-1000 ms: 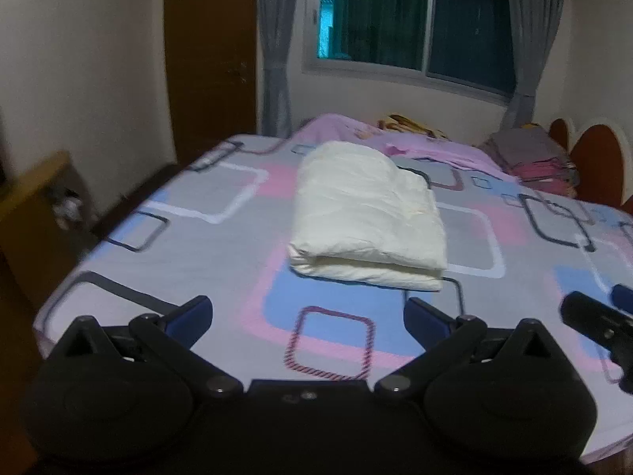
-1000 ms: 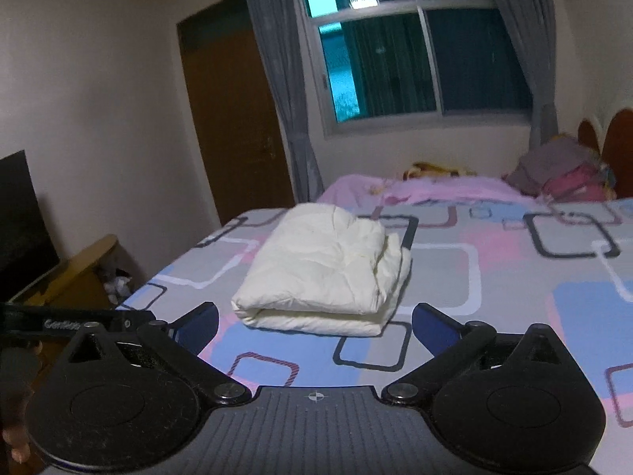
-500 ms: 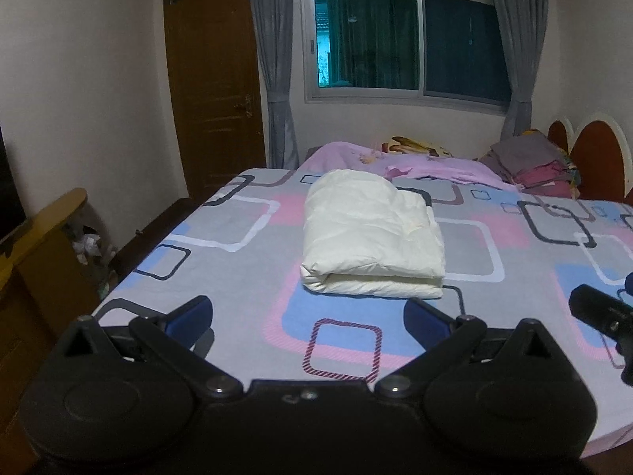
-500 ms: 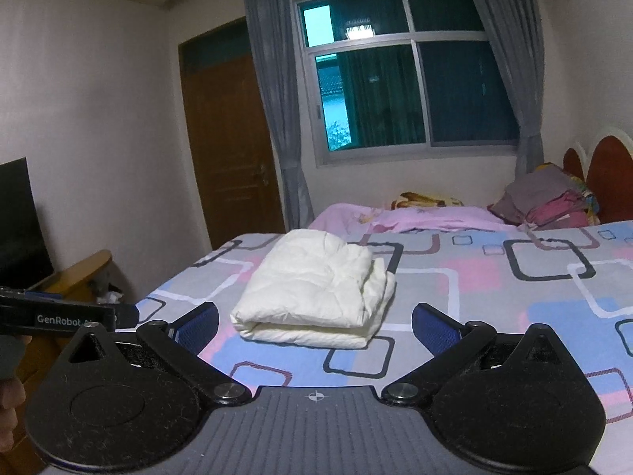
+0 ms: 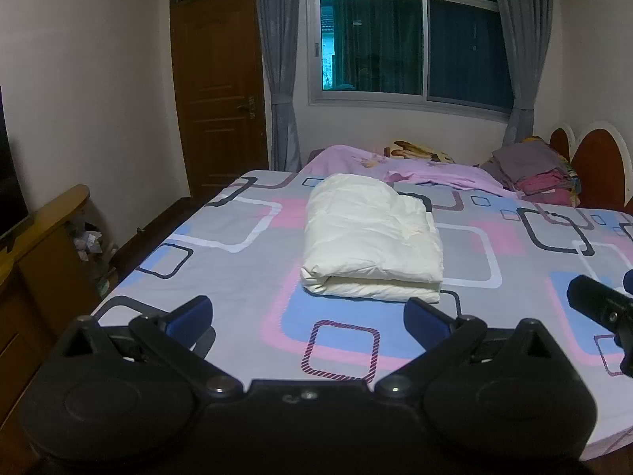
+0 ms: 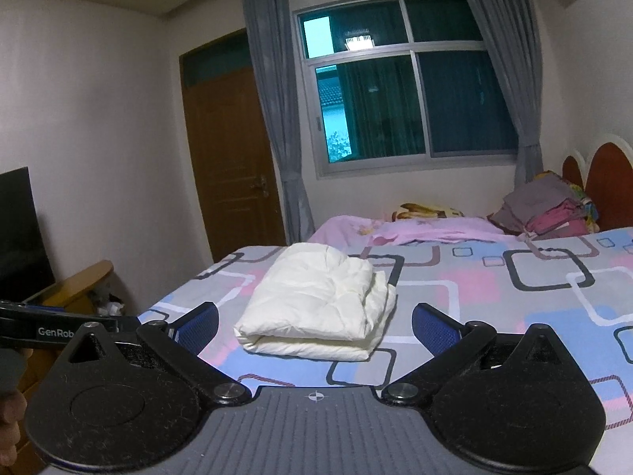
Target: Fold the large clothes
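Folded quilt [image 5: 372,237] at 12 o'clock on bed [image 5: 245,277] — left gripper [image 5: 308,314], right gripper [image 6: 314,324] both spread wide, empty.

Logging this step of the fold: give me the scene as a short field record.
item: cream-white padded garment, folded into a thick bundle
surface: bed sheet with pink, blue and grey squares
left gripper: open, holding nothing, short of the bundle
right gripper: open, holding nothing
background: stack of folded grey and pink clothes by the headboard

A cream-white garment [image 5: 372,237] (puffy, creased) lies folded into a thick rectangle on the patterned bedsheet [image 5: 245,277].
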A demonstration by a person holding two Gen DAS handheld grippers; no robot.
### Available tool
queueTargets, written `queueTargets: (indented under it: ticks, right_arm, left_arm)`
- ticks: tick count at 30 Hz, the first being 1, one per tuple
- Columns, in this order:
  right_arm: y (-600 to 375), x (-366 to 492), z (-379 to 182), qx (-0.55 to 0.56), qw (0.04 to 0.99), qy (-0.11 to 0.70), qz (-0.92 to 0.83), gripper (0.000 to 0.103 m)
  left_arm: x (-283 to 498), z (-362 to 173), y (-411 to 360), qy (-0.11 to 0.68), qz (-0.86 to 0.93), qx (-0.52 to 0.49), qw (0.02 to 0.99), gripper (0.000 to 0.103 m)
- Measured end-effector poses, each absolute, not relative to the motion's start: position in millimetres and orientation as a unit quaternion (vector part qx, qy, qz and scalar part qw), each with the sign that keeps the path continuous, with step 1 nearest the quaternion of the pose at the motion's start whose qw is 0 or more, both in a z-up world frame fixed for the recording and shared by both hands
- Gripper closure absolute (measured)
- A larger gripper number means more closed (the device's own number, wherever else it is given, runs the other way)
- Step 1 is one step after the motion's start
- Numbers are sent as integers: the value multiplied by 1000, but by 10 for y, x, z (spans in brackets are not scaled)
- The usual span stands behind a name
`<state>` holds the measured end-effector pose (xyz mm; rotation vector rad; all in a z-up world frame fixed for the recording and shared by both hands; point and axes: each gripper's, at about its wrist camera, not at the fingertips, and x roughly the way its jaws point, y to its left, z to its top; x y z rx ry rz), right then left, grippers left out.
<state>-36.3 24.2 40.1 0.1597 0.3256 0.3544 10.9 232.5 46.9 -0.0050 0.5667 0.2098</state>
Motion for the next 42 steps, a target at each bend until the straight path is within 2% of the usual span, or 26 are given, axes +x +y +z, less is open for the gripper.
queueTargets:
  ticks: [42]
  right_arm:
    - [144, -175, 344, 83, 963, 185, 178, 0]
  left_arm:
    - [279, 418, 2268, 299, 110, -5, 948, 0]
